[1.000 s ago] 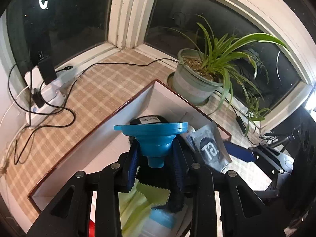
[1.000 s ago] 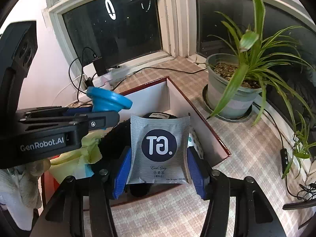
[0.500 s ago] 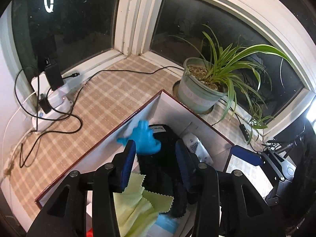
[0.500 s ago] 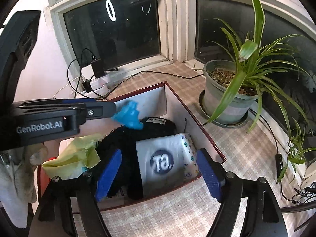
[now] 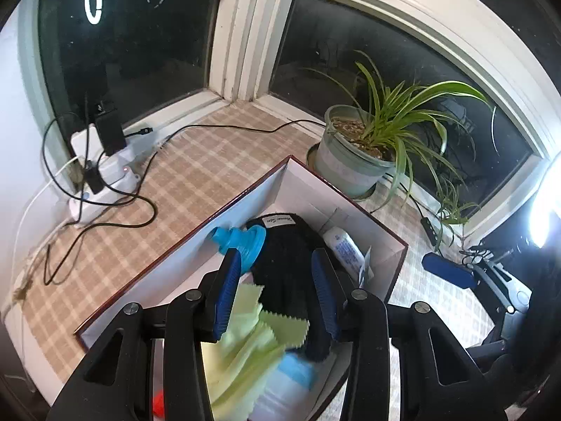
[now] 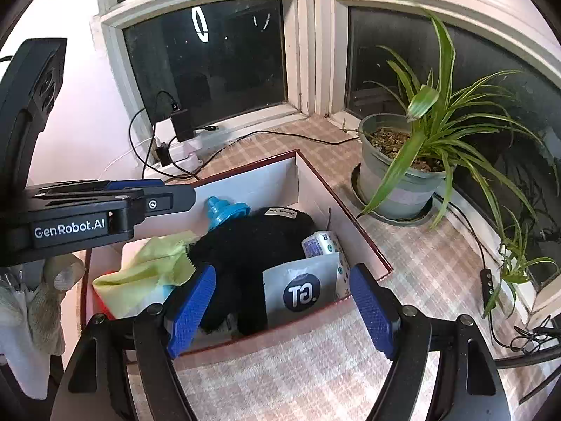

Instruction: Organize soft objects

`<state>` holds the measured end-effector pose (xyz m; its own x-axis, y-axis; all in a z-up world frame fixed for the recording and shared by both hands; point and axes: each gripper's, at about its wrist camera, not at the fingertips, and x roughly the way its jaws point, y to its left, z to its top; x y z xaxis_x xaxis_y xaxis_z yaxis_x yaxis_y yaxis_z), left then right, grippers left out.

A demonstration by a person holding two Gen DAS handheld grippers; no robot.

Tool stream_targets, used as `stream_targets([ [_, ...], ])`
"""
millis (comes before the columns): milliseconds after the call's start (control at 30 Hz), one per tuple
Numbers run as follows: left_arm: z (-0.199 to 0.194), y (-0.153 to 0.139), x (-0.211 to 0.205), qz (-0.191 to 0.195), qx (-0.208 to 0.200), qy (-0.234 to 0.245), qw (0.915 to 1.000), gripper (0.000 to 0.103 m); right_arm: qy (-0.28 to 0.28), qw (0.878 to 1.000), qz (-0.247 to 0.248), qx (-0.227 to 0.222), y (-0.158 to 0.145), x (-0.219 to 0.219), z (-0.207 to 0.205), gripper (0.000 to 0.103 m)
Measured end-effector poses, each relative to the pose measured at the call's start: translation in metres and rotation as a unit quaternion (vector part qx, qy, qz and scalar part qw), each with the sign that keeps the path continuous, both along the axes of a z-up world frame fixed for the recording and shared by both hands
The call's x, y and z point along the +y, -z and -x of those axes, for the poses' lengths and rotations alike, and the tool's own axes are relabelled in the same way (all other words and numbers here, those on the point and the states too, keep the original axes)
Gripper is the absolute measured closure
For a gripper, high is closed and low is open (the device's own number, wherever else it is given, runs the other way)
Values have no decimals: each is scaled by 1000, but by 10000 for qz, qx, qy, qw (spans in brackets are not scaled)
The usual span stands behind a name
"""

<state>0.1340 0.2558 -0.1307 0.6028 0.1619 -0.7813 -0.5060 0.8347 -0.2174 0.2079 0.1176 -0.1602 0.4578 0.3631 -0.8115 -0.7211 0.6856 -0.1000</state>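
Observation:
An open white box with a dark red rim point(image 5: 245, 189) point(image 6: 354, 221) sits on the checked cloth. Inside lie a blue funnel point(image 5: 242, 240) point(image 6: 224, 212), a black knit item point(image 5: 287, 266) point(image 6: 252, 249), a yellow-green cloth point(image 5: 252, 336) point(image 6: 154, 263), a grey pouch marked "TG" point(image 6: 301, 289) and a small white patterned pack point(image 5: 345, 249) point(image 6: 320, 244). My left gripper point(image 5: 277, 287) is open and empty above the box. My right gripper point(image 6: 280, 301) is open and empty over the box's near edge.
A potted spider plant point(image 5: 354, 154) point(image 6: 403, 179) stands beyond the box. A white power strip with chargers and cables point(image 5: 101, 175) point(image 6: 178, 147) sits by the window at the left. A cable with a switch point(image 6: 485, 280) runs along the right sill.
Both grippers opened and pulled back. The left one dropped the blue funnel into the box; the right one dropped the grey pouch into the box's near corner.

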Motion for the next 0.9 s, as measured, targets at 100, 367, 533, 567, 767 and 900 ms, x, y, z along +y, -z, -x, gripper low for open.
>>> stream_targets([
  [100,9,-4,-6,-78,-21,-7,10000,63,-11,10000,-30,-37,-7,-4,8,28],
  [367,53,-25,-32,-454,-210,-24,9987,53,-25,9997,-196,-127,-27,-21,39,27],
  [533,82,-36,-52,-671,-326,-30,9972,51,-49,9995,-249,-198,-35,-32,59,23],
  [567,89,-37,-55,-669,-348,-42,9971,51,-55,9994,-253,-218,-36,-35,63,23],
  [767,124,-48,-77,-744,-473,-105,9960,36,-134,9987,-274,-417,-50,-50,97,21],
  [900,148,-59,-96,-912,-607,-143,9939,27,-151,9979,-331,-527,-59,-60,123,19],
])
